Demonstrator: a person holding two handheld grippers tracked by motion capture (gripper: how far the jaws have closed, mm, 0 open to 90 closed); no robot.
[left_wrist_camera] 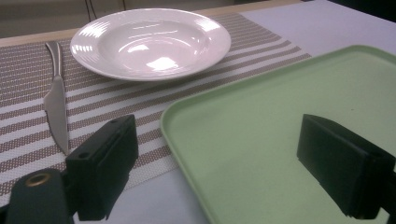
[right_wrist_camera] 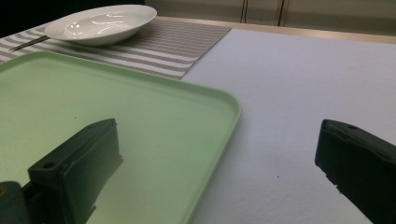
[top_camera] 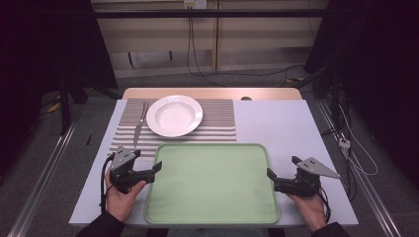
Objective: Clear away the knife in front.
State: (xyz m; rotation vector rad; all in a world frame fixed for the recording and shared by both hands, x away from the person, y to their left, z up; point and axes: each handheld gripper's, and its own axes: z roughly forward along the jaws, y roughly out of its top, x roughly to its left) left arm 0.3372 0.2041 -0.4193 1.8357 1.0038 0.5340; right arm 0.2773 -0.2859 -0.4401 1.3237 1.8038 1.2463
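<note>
Nearby, plate (top_camera: 174, 115) and knife (top_camera: 138, 129) lie beyond tray (top_camera: 212, 183); both tools gape wide.

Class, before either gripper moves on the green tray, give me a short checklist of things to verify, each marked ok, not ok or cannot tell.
1. Left gripper open, nothing between its jaws: ok.
2. Right gripper open, nothing between its jaws: ok.
3. Tray bare: ok.
4. A gripper at each side edge of the tray: ok.
5. Plate and knife on the striped mat, apart from the tray: ok.
6. Jaws touching the tray rim: cannot tell.
</note>
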